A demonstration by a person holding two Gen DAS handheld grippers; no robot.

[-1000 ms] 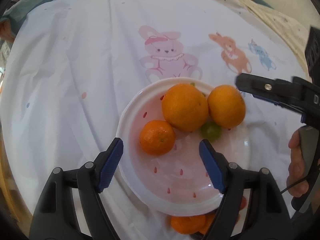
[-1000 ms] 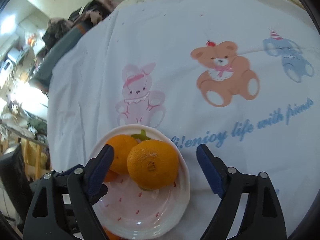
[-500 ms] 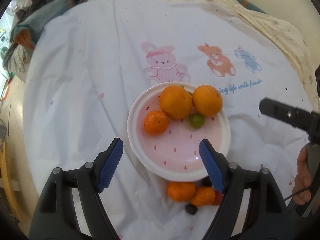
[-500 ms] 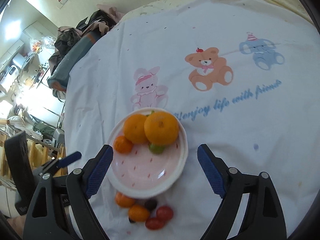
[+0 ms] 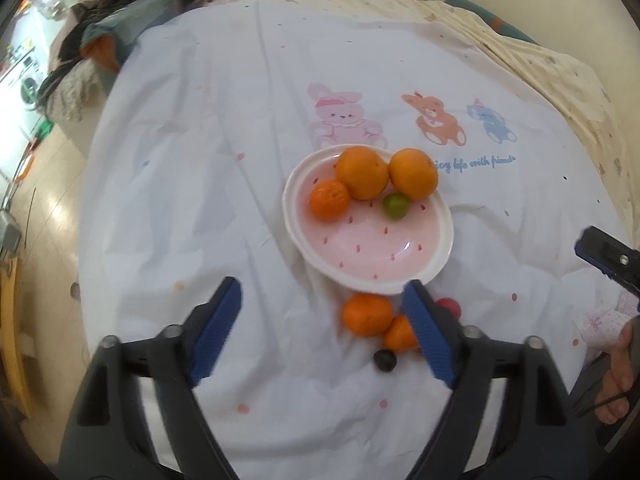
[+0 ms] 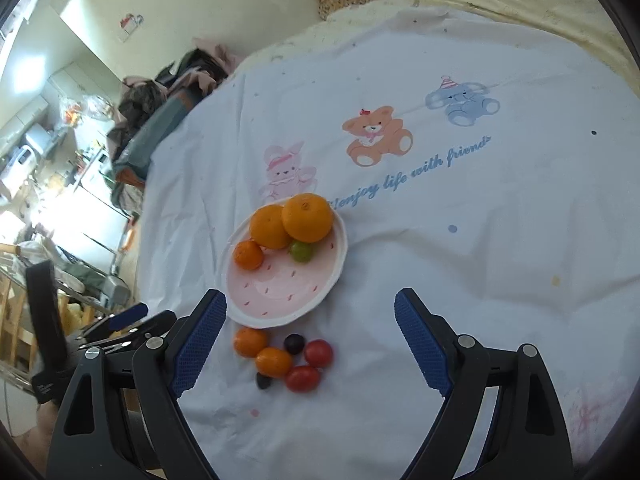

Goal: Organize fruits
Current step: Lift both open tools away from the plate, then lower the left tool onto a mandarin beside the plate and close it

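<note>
A pink plate (image 5: 372,254) (image 6: 276,292) on the white cloth holds two large oranges (image 5: 362,173) (image 6: 307,218), a small tangerine (image 5: 329,200) (image 6: 248,255) and a green fruit (image 5: 396,206) (image 6: 301,251). Just in front of the plate lie loose small fruits: tangerines (image 5: 367,314) (image 6: 250,342), red tomatoes (image 6: 318,353) and dark grapes (image 5: 385,360) (image 6: 294,343). My left gripper (image 5: 326,334) is open and empty, above the cloth just short of the loose fruit. My right gripper (image 6: 308,344) is open and empty, held back over the loose fruit.
The white cloth (image 5: 208,160) carries printed rabbit, bear and elephant figures (image 6: 374,136) beyond the plate. A pile of clothes (image 6: 160,92) lies at the far left edge. A yellowish blanket (image 5: 560,76) lies at the right. The floor drops off to the left.
Both grippers have pulled back and up from the plate, so the plate looks smaller and the loose fruits in front of it have come into view. Both stay open.
</note>
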